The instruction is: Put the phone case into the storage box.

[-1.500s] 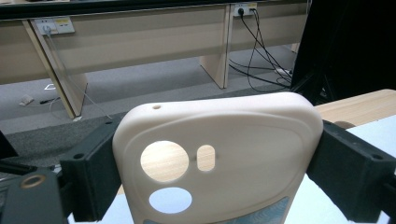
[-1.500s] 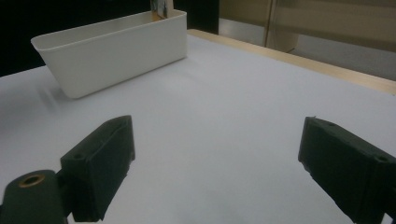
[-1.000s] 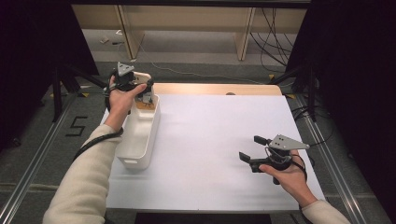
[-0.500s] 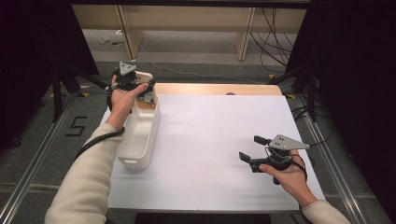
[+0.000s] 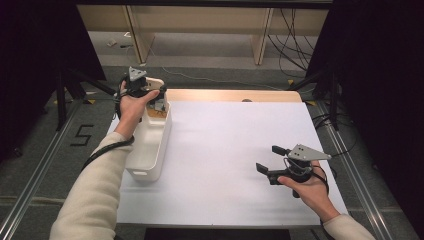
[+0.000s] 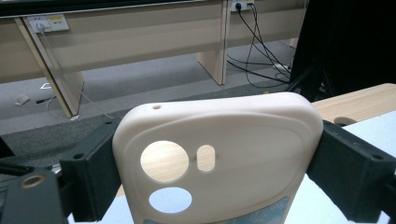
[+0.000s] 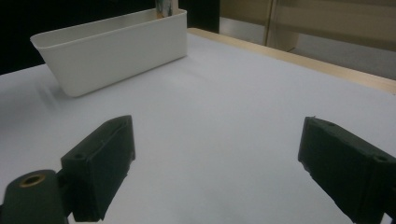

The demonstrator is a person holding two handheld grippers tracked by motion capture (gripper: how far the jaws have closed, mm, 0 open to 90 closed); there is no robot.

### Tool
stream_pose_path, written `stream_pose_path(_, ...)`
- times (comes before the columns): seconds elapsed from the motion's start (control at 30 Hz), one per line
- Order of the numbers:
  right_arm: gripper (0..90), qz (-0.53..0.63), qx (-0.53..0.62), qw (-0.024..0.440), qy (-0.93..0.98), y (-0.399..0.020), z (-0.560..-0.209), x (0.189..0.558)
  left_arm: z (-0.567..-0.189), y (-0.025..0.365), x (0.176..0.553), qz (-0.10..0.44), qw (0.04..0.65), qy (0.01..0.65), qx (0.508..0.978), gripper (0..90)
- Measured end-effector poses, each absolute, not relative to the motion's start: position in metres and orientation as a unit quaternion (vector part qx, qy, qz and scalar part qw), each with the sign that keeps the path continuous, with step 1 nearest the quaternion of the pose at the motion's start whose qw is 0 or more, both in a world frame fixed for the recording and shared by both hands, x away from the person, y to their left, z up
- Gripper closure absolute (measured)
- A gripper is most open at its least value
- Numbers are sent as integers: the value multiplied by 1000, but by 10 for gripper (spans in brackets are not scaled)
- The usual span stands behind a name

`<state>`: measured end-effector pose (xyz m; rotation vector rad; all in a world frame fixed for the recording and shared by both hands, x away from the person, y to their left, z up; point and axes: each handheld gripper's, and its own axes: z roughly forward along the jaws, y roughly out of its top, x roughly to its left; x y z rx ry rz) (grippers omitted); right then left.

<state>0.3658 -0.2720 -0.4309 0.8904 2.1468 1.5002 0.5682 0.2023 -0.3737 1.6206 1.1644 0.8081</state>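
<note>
My left gripper hovers over the far end of a white bin, shut on a cream phone case. In the left gripper view the phone case stands upright with its camera cut-outs facing me, and the two black jaws of the left gripper press on its sides. My right gripper rests low over the white table at the front right. It stands open in the right gripper view too, with nothing between the jaws of the right gripper.
The long white bin lies along the table's left side, with some small items at its far end. A white sheet covers the table, and a wooden strip runs along the far edge. Cables lie on the floor beyond.
</note>
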Motion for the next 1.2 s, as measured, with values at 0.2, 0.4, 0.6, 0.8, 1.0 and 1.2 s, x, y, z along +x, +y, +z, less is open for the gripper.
stream_pose_path(0.2,119,533,315,187,763,-272,-431,366,-376,203,569,329,471,477,665,111)
stream_pose_path(0.4,119,533,316,187,763,-272,-431,366,-377,202,570,329,470,475,667,111)
stream_pose_path(0.6,119,533,315,188,763,-272,-431,366,-378,202,571,329,468,475,668,110)
stream_pose_path(0.8,119,533,314,188,763,-272,-431,366,-380,203,572,329,467,476,669,110)
stream_pose_path(1.0,119,532,314,188,763,-272,-431,366,-382,203,573,326,464,477,671,110)
stream_pose_path(1.2,120,532,314,189,763,-272,-431,366,-384,204,574,325,464,480,670,109)
